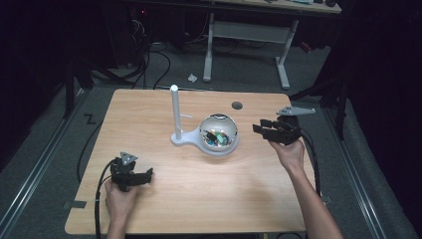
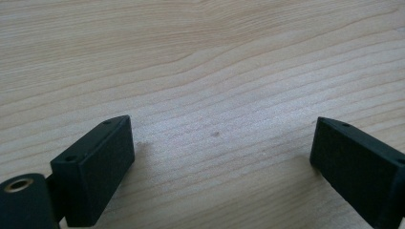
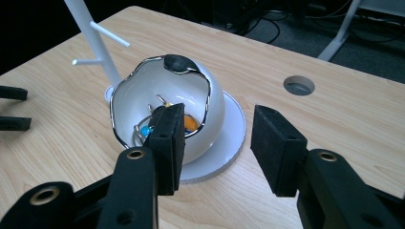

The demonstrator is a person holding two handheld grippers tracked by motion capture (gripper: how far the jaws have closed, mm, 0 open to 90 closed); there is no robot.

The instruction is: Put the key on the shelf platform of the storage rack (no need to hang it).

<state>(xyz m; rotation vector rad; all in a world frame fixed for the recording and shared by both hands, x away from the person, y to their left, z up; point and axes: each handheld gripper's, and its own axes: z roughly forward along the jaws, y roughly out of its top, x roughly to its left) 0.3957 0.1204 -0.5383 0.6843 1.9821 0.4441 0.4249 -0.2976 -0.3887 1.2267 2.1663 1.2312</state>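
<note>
A white bowl (image 1: pixel 219 133) with a wavy silver rim stands on a white round base (image 3: pixel 231 143) at the table's middle. Several small coloured pieces (image 1: pixel 216 138) lie inside the bowl. A white post (image 1: pixel 175 112) with short pegs rises from the same base on its left. My right gripper (image 1: pixel 260 128) is held above the table to the right of the bowl, open, jaws pointing at the bowl with nothing between them. My left gripper (image 1: pixel 148 175) rests low at the near left, open over bare wood (image 2: pixel 215 95).
The wooden table (image 1: pixel 149 114) has a round cable hole (image 1: pixel 237 105) behind the bowl. Black cables trail from both grippers off the near edge. A desk frame and loose cables stand on the dark floor beyond the far edge.
</note>
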